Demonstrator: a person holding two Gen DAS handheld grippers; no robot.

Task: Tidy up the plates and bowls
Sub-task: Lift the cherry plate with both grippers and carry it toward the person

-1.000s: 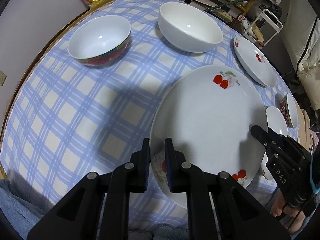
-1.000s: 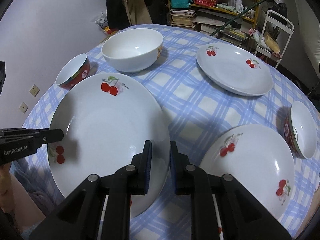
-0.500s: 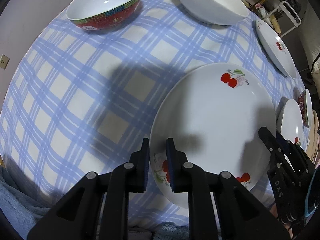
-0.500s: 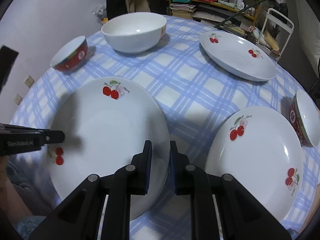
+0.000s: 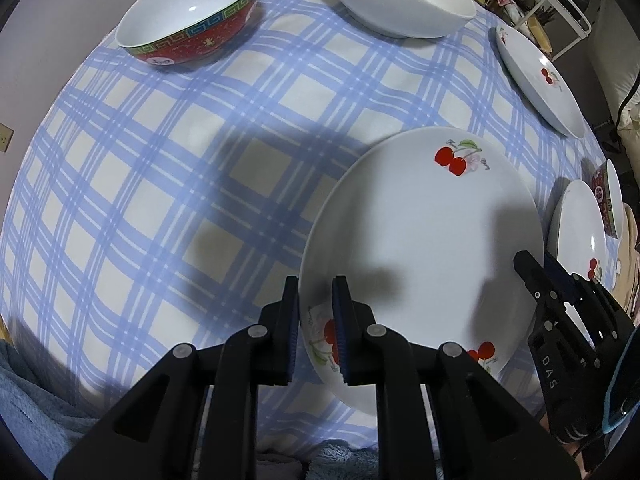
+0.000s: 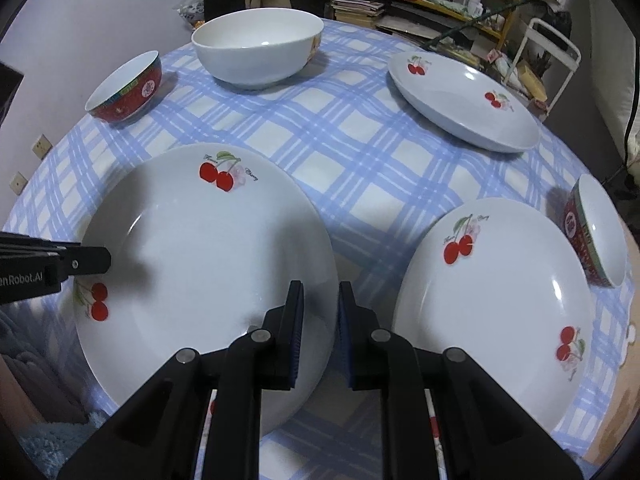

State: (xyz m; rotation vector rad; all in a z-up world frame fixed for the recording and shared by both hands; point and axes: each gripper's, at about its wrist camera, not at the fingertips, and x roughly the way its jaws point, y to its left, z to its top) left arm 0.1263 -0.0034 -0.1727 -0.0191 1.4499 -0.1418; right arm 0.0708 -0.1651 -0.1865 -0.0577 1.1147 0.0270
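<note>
A large round white ceramic plate with red cherry prints (image 6: 208, 264) is seen held at two opposite edges above a round table covered in a blue-and-cream checked cloth (image 5: 168, 168). The left gripper (image 5: 316, 320) is closed on the plate's near-left rim, one finger under and one over the edge; the right gripper (image 6: 319, 320) is clamped likewise on the plate's right rim. A dark shadow is cast on the cloth to the plate's left, so the plate is judged to be lifted clear of the table. Just right of the held plate, a second white cherry-print plate (image 6: 504, 296) lies flat on the cloth, nearest the right gripper; this is judged the likely stacking target, reached by a sideways carry to the right with the plate kept level. Beyond that second plate, a third cherry plate (image 6: 460, 100) rests near the far-right edge. A small red patterned bowl with a white inside (image 6: 596, 232) sits to the right of the second plate. Far behind the held plate stand a large plain white bowl (image 6: 256, 48) and another red patterned bowl with a green key-pattern band (image 5: 192, 20). Small script beside the cherries appears to read "Cherry". "DAS" is printed on the right gripper and "Robot.AI", partly cut off, on the left.
</note>
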